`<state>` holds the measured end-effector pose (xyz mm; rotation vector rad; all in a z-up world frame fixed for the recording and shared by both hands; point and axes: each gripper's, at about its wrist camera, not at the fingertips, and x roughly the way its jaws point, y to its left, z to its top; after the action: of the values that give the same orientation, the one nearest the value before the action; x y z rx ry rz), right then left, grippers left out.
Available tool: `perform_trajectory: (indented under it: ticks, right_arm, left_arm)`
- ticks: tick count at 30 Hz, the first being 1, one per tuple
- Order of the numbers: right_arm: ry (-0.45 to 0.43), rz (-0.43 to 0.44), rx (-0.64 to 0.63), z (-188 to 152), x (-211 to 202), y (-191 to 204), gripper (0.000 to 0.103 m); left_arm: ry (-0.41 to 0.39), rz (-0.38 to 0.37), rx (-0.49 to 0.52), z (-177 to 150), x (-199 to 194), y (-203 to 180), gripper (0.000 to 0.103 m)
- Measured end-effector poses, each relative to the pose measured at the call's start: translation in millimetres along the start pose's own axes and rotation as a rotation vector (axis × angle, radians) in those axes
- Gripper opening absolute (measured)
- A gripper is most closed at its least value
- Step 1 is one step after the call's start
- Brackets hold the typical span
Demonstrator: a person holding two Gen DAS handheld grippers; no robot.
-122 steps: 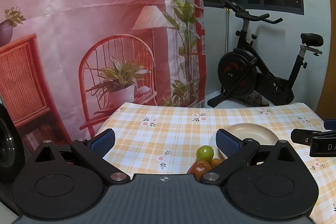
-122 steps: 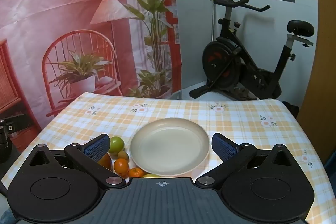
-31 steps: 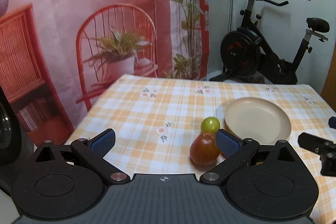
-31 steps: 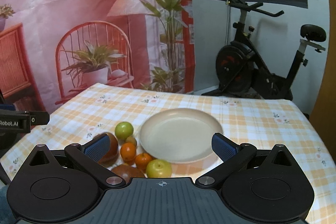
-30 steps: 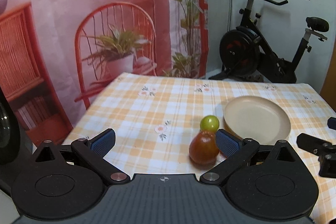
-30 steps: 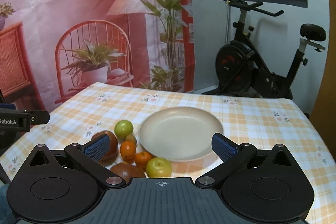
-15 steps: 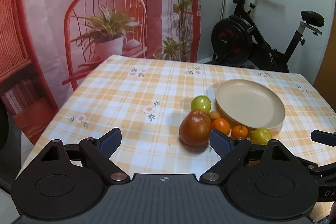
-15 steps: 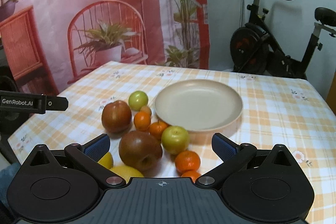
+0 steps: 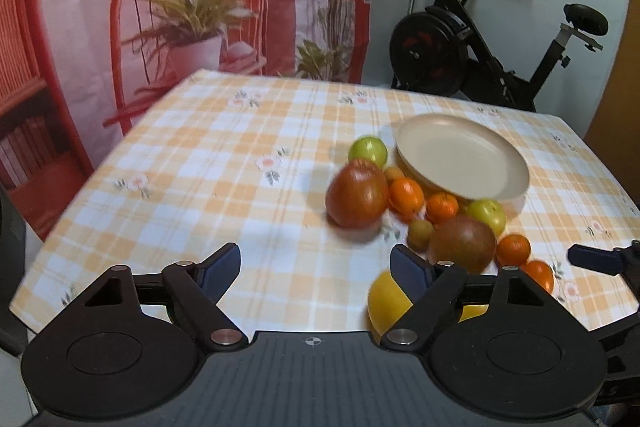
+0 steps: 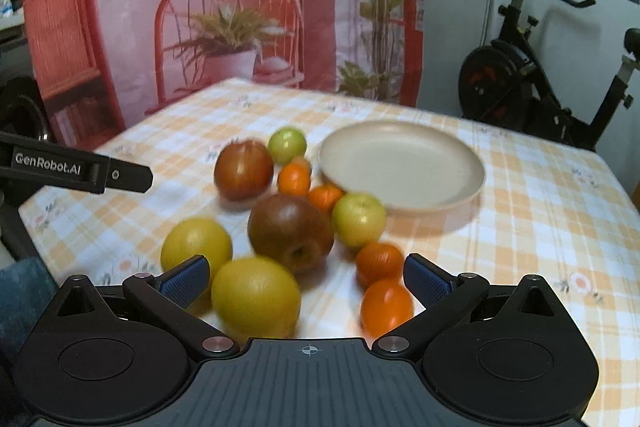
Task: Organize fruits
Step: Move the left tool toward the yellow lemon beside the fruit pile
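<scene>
Several fruits lie clustered on the checked tablecloth left of an empty beige plate [image 9: 460, 159] [image 10: 402, 167]. They include two red-brown apples [image 9: 357, 199] [image 10: 290, 229], green apples [image 9: 368, 151] [image 10: 358, 219], small oranges [image 10: 386, 305] and two yellow citrus fruits [image 10: 256, 297]. My left gripper [image 9: 316, 263] hovers over bare cloth with nothing between its closing jaws; one yellow fruit [image 9: 388, 301] sits just behind its right finger. My right gripper [image 10: 306, 277] is open wide above the near fruits, its pads apart from the yellow fruit and the orange between them.
The table's left and near edges [image 9: 52, 227] are close to the left gripper. The left gripper's arm [image 10: 76, 169] juts in on the left of the right wrist view. An exercise bike [image 9: 480, 55] and a printed backdrop stand behind the table.
Both grippers have sunk and tipped down toward the table, so more of the fruit cluster shows. The left jaws have narrowed. The fruits and plate lie as before.
</scene>
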<state>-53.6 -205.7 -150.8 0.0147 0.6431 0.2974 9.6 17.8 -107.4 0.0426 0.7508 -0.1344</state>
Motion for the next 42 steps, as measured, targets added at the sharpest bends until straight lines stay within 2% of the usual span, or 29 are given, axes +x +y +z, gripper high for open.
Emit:
perform_trajectory:
  ticks: [6, 12, 17, 25, 29, 34, 42]
  right_arm:
    - [0.019, 0.020, -0.068, -15.0, 2.3, 13.8, 0.100]
    - [0.018, 0.034, -0.097, -16.3, 4.8, 17.6, 0.093]
    - [0.036, 0.070, -0.087, -20.8, 10.4, 13.6, 0.075]
    - [0.035, 0.073, -0.151, -22.1, 20.1, 20.7, 0.067]
    - [0.050, 0.084, -0.172, -24.2, 24.6, 21.9, 0.053]
    - [0.059, 0.099, -0.161, -25.7, 21.3, 18.9, 0.053]
    - [0.078, 0.123, -0.104, -29.5, 14.8, 9.5, 0.053]
  left_arm:
    - [0.052, -0.043, -0.007, -12.3, 6.6, 0.6, 0.074]
    - [0.047, -0.109, -0.012, -15.8, 5.0, -3.4, 0.068]
    - [0.054, -0.139, -0.015, -18.7, 8.1, -7.0, 0.065]
    - [0.057, -0.159, -0.009, -18.9, 9.8, -9.3, 0.064]
    - [0.052, -0.180, -0.010, -18.4, 8.9, -10.4, 0.064]
    - [0.054, -0.210, -0.019, -18.4, 8.3, -11.0, 0.062]
    - [0.063, -0.291, -0.007, -17.5, 6.2, -20.3, 0.052]
